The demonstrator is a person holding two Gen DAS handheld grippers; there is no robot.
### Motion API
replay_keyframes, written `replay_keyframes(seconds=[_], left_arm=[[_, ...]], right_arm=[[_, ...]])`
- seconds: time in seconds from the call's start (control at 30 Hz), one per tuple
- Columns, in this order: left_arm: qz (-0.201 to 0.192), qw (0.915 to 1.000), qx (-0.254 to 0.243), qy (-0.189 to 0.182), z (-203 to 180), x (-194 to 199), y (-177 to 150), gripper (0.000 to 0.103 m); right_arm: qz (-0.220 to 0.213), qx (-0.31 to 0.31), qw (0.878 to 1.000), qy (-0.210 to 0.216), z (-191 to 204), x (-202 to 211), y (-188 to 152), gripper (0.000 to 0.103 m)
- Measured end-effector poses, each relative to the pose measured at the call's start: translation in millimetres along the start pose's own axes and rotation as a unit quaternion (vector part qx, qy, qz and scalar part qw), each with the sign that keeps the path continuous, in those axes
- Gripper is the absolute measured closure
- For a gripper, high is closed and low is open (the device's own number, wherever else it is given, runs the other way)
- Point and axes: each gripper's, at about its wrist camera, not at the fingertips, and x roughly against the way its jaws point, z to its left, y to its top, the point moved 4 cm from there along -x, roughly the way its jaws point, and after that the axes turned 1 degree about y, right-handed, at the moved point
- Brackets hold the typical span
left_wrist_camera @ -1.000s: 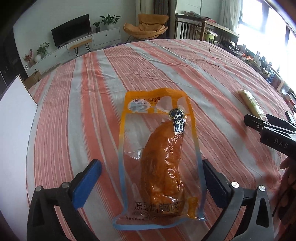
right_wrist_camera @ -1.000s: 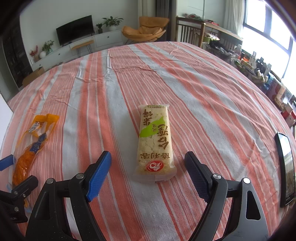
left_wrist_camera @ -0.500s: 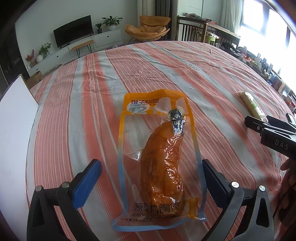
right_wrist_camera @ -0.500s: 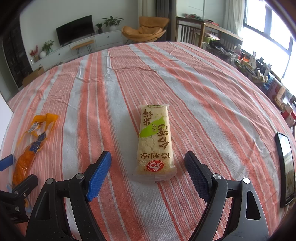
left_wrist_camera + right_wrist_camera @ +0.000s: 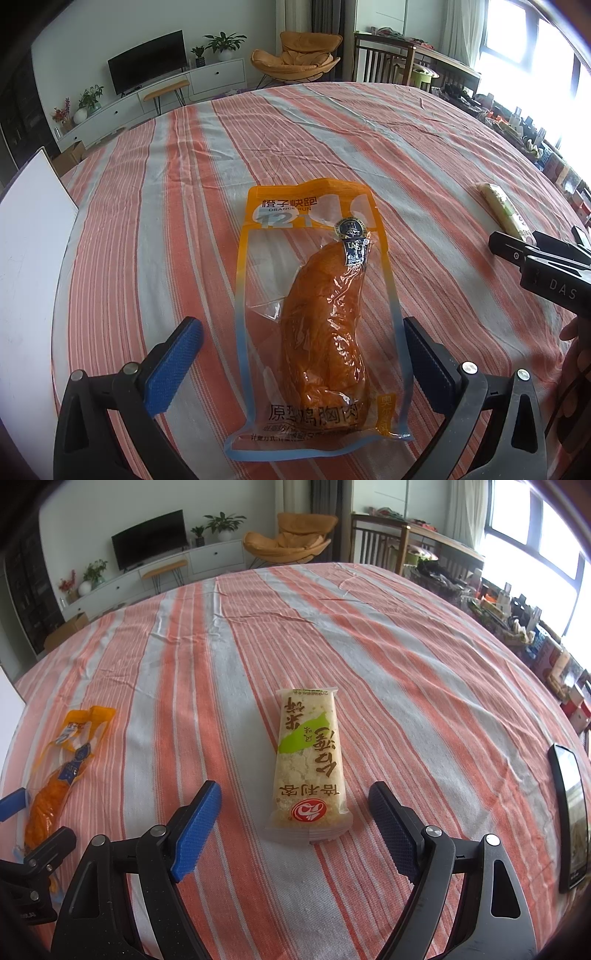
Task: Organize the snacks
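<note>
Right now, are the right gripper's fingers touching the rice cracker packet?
Apart. The right wrist view shows striped cloth between each of the fingers and the rice cracker packet.

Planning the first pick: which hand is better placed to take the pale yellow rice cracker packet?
Right. The right tongs are open, with the pale yellow rice cracker packet lying centred just ahead of them. The left tongs are open around the orange chicken breast pouch, with the packet far off to their side.

Black gripper (image 5: 299, 354), blue ribbed pads (image 5: 173, 363)
</note>
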Motion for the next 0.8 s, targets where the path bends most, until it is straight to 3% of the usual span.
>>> replay_keyframes(seconds=[0.3,0.37,0.43,0.47,0.6,0.67,0.7,0.8], left_arm=[[0.011,0.9999,-0.007,-0.006,-0.4,-1.0,2.2,0.0],[0.038,0.9991,-0.014,-0.012,-0.4,-2.1,5.2,0.0],[0.051,0.9985,-0.015,-0.016,-0.2,-1.8,5.4,0.0],[0.05,0.9985,-0.013,-0.02,0.1,-0.9,5.0,0.0],[0.045,0.9988,-0.014,-0.01,-2.7,-1.6,3.6,0.002],[0.034,0.9992,-0.015,-0.013,-5.9,1.5,5.4,0.014],[0.031,0.9993,-0.017,-0.014,-7.2,2.7,6.9,0.024],[0.027,0.9994,-0.013,-0.019,-8.7,4.8,9.5,0.029]], right_arm=[[-0.001,-0.003,1.0,0.007,-0.4,0.1,0.4,0.018],[0.007,-0.012,0.998,0.059,-3.7,3.6,1.8,0.018],[0.015,-0.064,0.987,0.144,-20.3,13.0,5.8,0.019],[0.012,-0.094,0.983,0.159,-35.2,19.6,8.3,0.019],[0.028,-0.105,0.989,0.099,-65.0,28.1,17.1,0.018],[0.053,-0.069,0.992,0.088,-50.1,25.1,19.0,0.018],[0.063,-0.049,0.994,0.081,-41.5,22.0,19.3,0.018],[0.097,0.026,0.994,0.038,-3.5,1.7,21.0,0.019]])
